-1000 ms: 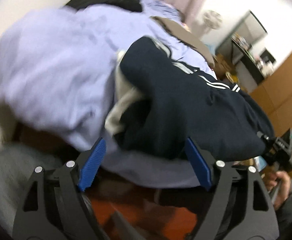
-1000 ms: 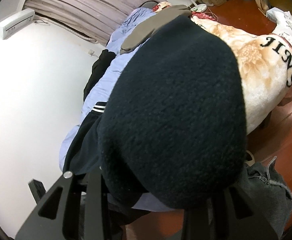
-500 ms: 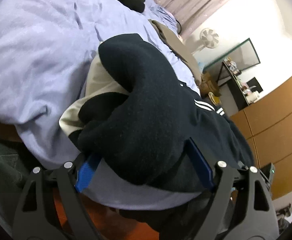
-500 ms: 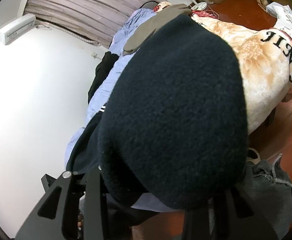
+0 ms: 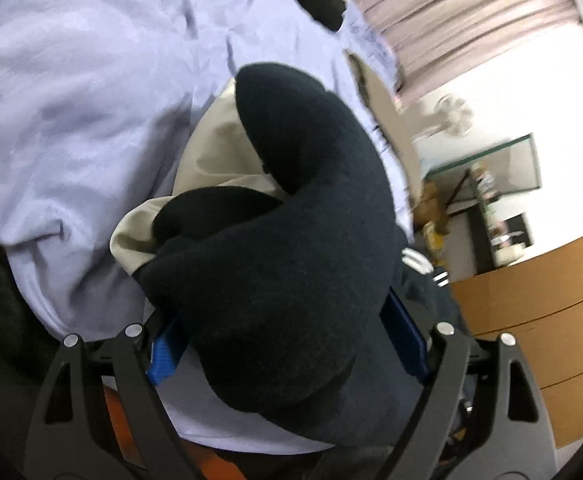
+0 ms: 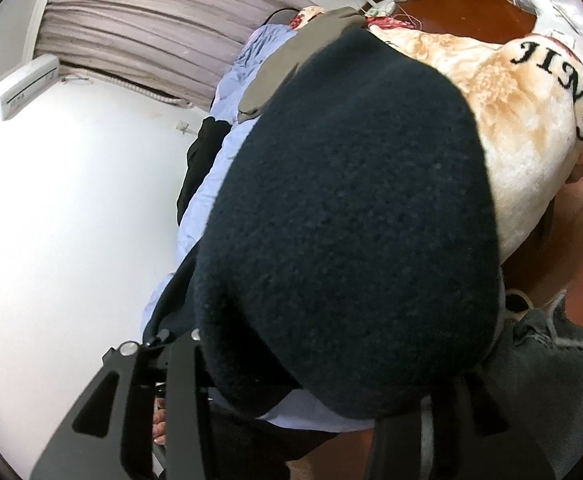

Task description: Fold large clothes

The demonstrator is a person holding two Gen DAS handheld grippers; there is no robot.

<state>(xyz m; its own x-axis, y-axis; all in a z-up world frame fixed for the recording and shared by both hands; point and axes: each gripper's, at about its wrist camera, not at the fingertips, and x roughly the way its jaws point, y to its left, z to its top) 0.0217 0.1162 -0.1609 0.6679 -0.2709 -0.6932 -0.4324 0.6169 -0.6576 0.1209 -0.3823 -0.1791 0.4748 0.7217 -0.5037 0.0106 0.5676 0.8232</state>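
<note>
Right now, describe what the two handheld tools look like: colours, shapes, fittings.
The left tool has two matte black fingers with triangular cut-outs, silver round bolt heads at the joints, and ribbed bright blue pads on the inner faces. The right tool shares the black cut-out frame and a silver bolt head; its pads are hidden by fabric. No cables, markings or sleeves show.

A bunched fleece garment [image 5: 291,288] lies on the bedsheet [image 5: 91,100] at the near edge of the bed, filling the gap between the left gripper's [image 5: 287,344] fingers [image 5: 163,354]. In the right wrist view the same garment covers the right gripper [image 6: 311,400]. A blanket [image 6: 531,120] lies right of it on the bed, curtains [image 6: 151,12] stand far, a cabinet [image 5: 539,320] to the right.
</note>
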